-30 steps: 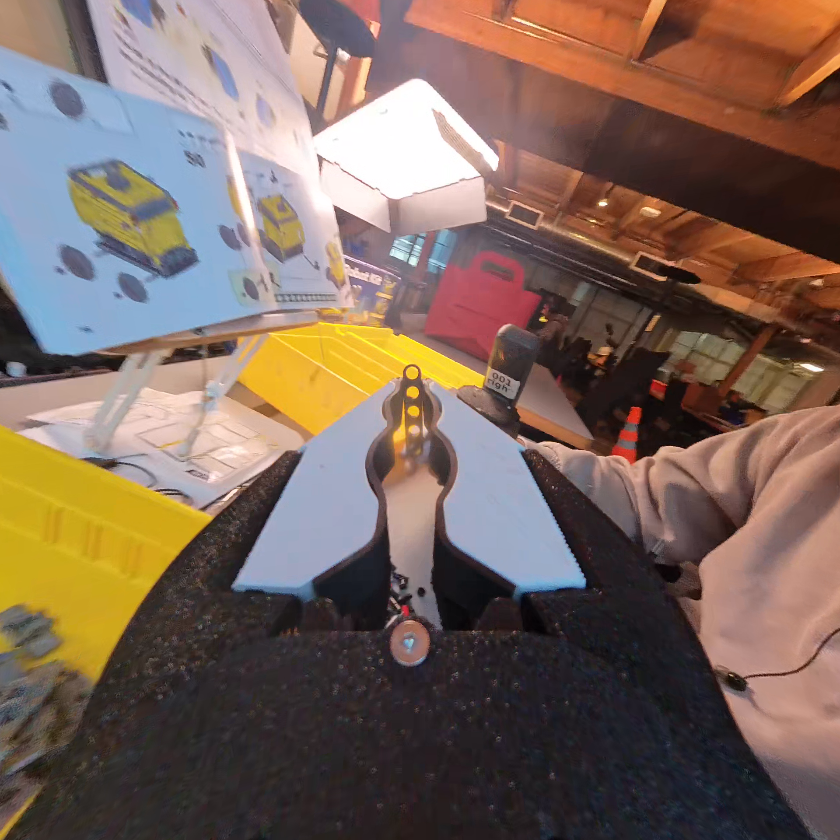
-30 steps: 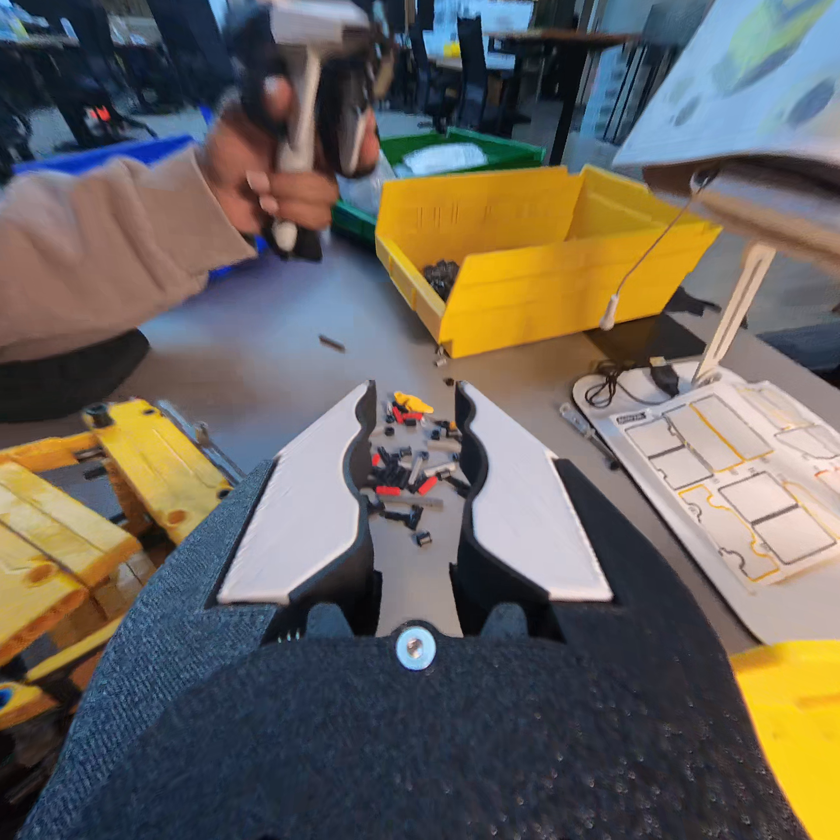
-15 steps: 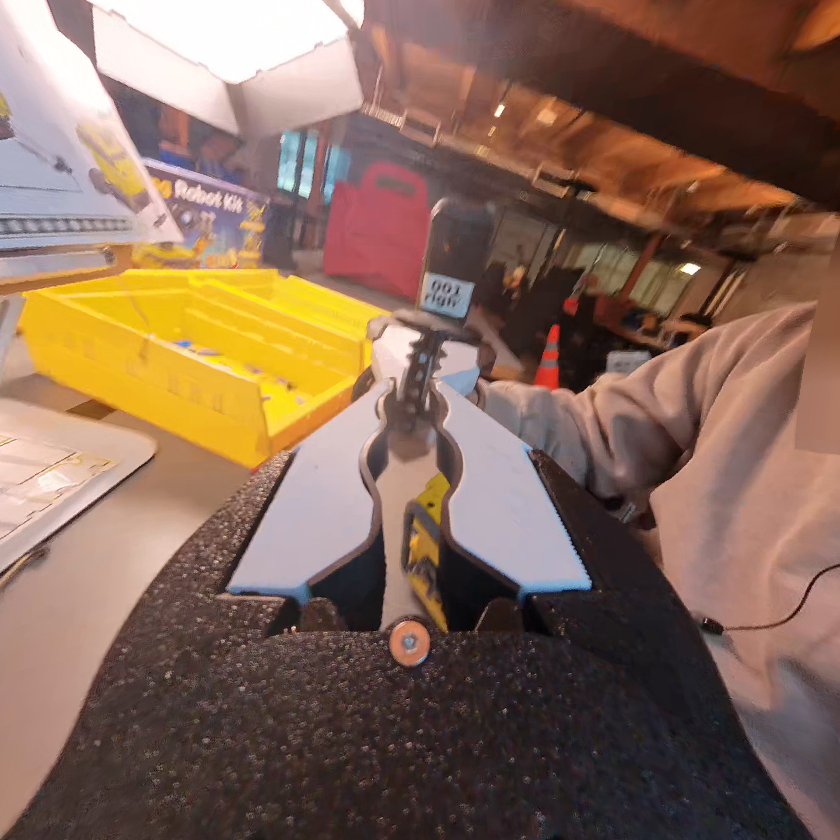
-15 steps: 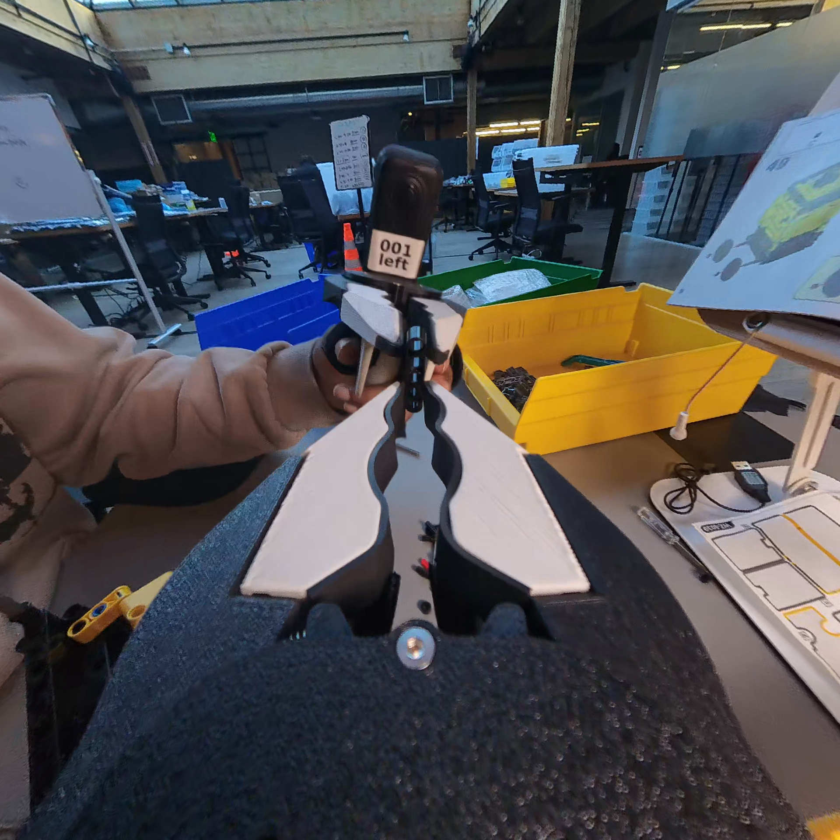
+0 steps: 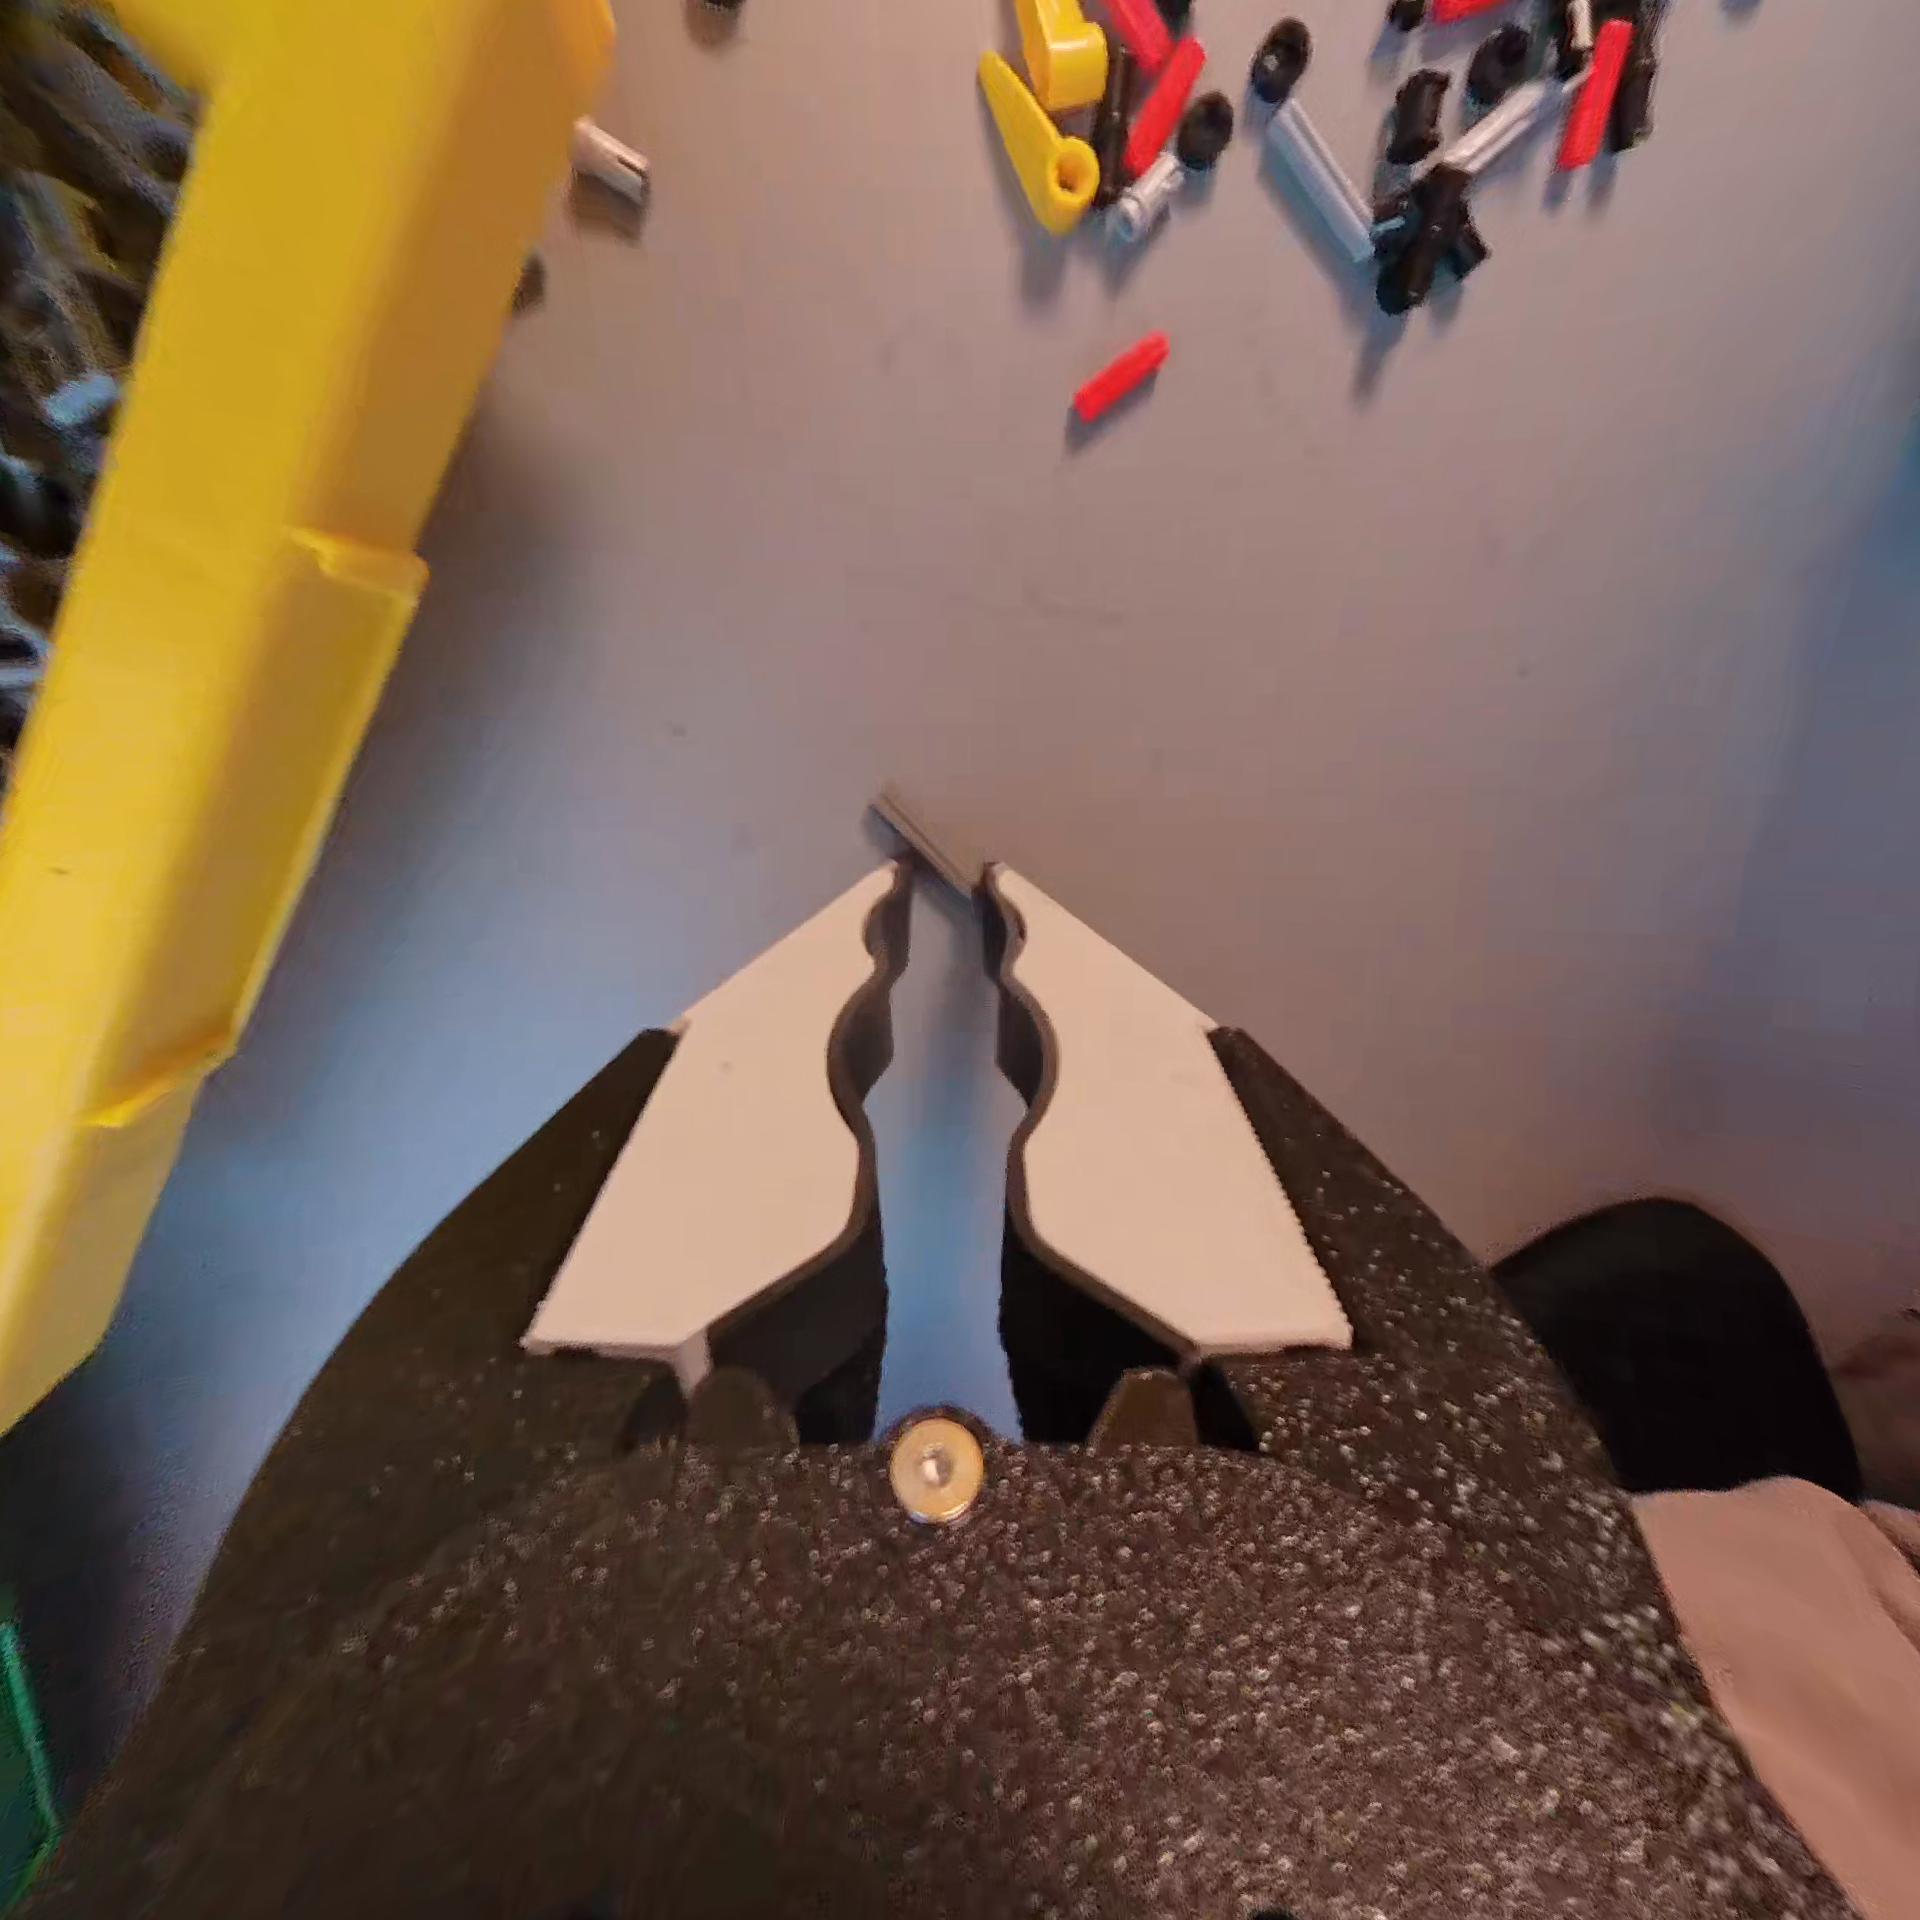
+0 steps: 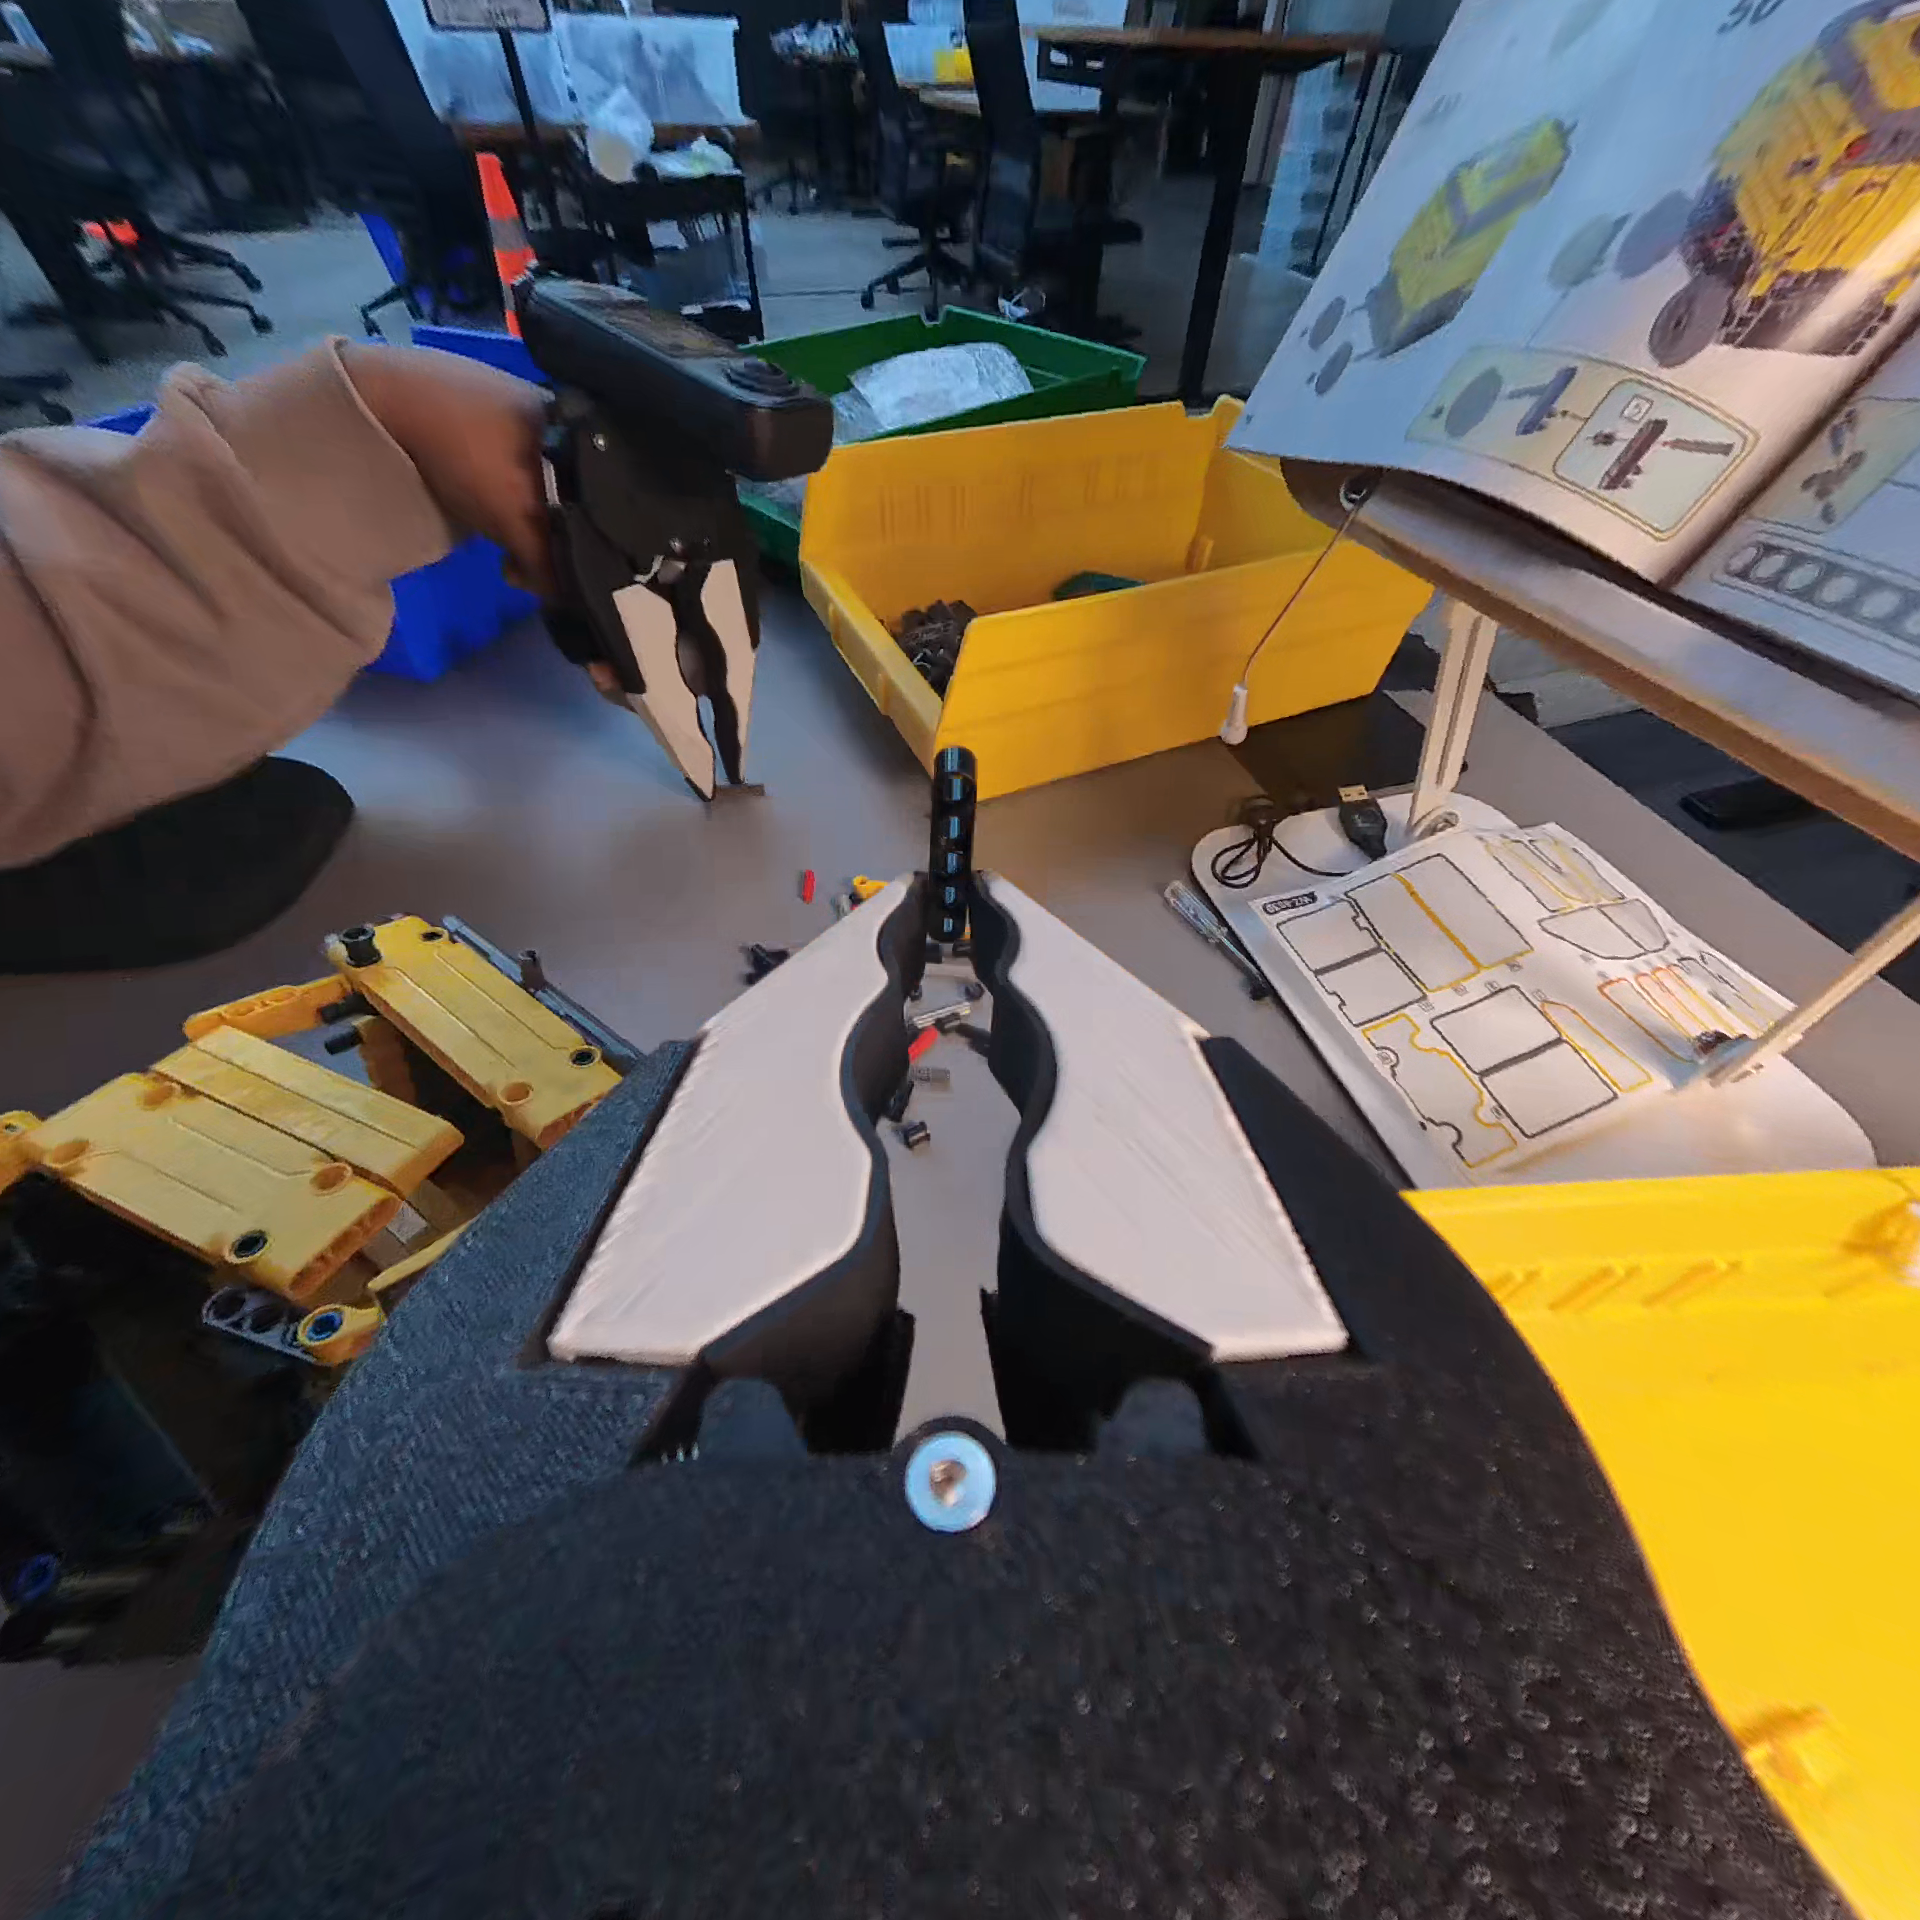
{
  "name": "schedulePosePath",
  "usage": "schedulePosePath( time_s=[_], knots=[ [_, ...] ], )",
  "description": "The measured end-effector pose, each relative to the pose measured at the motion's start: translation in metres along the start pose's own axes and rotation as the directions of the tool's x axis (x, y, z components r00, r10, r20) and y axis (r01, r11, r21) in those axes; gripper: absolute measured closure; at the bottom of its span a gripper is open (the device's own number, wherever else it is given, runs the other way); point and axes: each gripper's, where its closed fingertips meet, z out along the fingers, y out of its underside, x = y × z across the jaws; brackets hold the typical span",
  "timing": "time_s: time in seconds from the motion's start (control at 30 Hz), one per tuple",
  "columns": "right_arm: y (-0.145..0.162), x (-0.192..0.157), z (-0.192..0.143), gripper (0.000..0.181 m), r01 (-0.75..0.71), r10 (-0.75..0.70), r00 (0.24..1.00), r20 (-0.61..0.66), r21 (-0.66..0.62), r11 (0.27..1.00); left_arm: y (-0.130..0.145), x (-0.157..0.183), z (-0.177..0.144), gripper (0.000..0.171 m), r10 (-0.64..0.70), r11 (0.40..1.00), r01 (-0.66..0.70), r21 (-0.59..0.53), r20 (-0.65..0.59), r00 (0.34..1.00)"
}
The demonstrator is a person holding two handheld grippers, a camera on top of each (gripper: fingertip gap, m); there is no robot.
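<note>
Straddling a thin grey pin (image 5: 925, 844) on the tabletop (image 5: 1351, 675), my left claw (image 5: 943, 881) gapes narrowly; I'd centre it, then pinch. Right claw (image 6: 951, 902), at 12 o'clock, grips a black beam (image 6: 952, 831) upright.

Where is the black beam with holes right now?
In the right wrist view, the black plastic beam with holes stands upright, pinched at the right claw tips, above the grey table near the yellow plastic bin.

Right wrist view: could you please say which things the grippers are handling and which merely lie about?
Handled: slim black holed plastic beam, upright in right gripper jaws; short grey plastic rod at left gripper tips.
Lying about: yellow plastic bin; yellow panelled model; loose pegs; instruction booklet.
</note>
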Motion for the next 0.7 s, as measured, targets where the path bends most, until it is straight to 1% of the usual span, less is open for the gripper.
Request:
schedulePosePath(
  time_s=[0.03,0.07,0.1,0.27,0.3,0.33,0.4,0.47,0.53,0.6,0.7],
  knots=[
    [0.002,-0.002,0.002,0.176,-0.006,0.006,1.0,0.013,-0.005,1.0,-0.002,-0.001,0.0,0.162,0.012,1.0,-0.012,0.005,0.011,1.0],
    [0.003,-0.003,0.003,0.176,-0.01,0.01,1.0,0.019,-0.005,1.0,-0.002,-0.001,0.001,0.162,0.009,1.0,-0.009,0.0,0.015,1.0],
    [0.004,-0.004,0.005,0.175,-0.01,0.01,1.0,0.022,-0.01,1.0,-0.002,-0.003,0.001,0.167,0.007,1.0,-0.007,-0.008,0.029,1.0],
    [0.01,-0.009,0.01,0.175,-0.004,0.005,0.999,0.035,-0.032,0.999,-0.002,-0.003,0.001,0.168,0.049,0.999,-0.048,-0.022,0.046,0.998],
    [0.01,-0.011,0.011,0.175,-0.002,0.004,0.999,0.041,-0.033,0.999,-0.002,-0.001,0.001,0.168,0.067,0.998,-0.066,-0.018,0.042,0.997],
    [0.011,-0.013,0.011,0.176,0.001,0.001,0.999,0.049,-0.038,0.999,-0.006,0.005,0.001,0.168,0.089,0.996,-0.089,0.008,0.013,0.996],
    [0.013,-0.016,0.012,0.176,0.011,-0.009,0.998,0.061,-0.044,0.999,-0.025,0.023,-0.004,0.168,0.155,0.981,-0.148,0.123,-0.049,0.987],
    [0.014,-0.018,0.012,0.175,0.019,-0.015,0.997,0.072,-0.05,0.999,-0.05,0.043,-0.018,0.168,0.239,0.941,-0.209,0.265,-0.084,0.967],
    [0.014,-0.02,0.013,0.175,0.022,-0.018,0.997,0.079,-0.051,0.998,-0.077,0.061,-0.036,0.168,0.307,0.878,-0.247,0.409,-0.088,0.947],
    [0.016,-0.023,0.014,0.176,0.026,-0.021,0.996,0.089,-0.062,0.998,-0.097,0.075,-0.052,0.168,0.358,0.81,-0.261,0.526,-0.09,0.929],
    [0.027,-0.028,0.016,0.175,0.051,-0.037,0.993,0.112,-0.122,0.991,-0.119,0.09,-0.067,0.168,0.393,0.725,-0.234,0.647,-0.111,0.913]
  ],
)
